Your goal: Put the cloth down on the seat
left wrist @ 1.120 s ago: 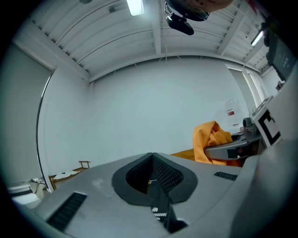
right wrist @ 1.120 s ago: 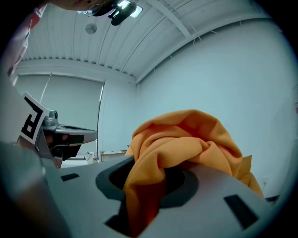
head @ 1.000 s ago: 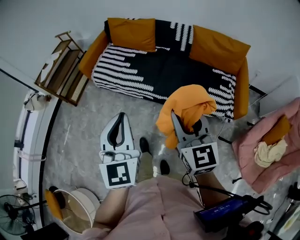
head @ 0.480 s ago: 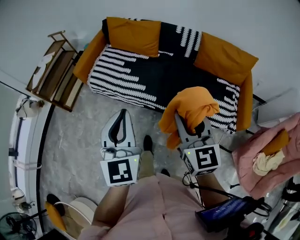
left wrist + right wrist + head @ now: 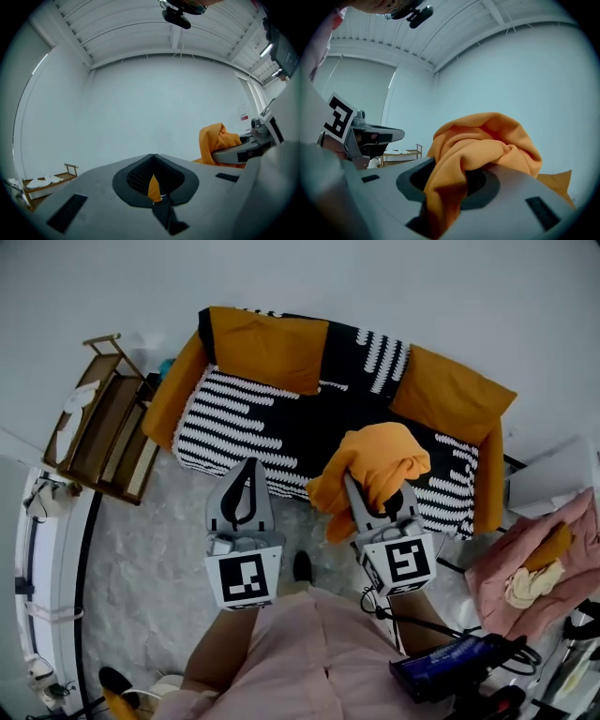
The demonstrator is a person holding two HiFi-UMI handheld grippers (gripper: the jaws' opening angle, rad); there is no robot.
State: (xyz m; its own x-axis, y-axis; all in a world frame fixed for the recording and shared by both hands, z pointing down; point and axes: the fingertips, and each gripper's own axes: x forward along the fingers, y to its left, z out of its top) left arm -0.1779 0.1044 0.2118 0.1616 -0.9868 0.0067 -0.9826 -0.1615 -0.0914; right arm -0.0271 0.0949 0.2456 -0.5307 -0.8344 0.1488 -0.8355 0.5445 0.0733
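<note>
Two orange cushions are leaning against the back of the sofa, above its black-and-white striped seat. A wooden shelf is standing on the floor at the sofa's left, and a few white things are lying on it, too small to tell. At the right a pink heap is cradling a cream rag and an orange piece. The right gripper is clenching the orange cloth. The cloth is bunching up over its jaws, with one fold running down between them and a tail hanging off the left side. Held so, the cloth is sitting in the air over the seat's near right edge. The left gripper is pointing at the seat's near edge, just left of the cloth and apart from it, and its jaws are pressing together on nothing.
</note>
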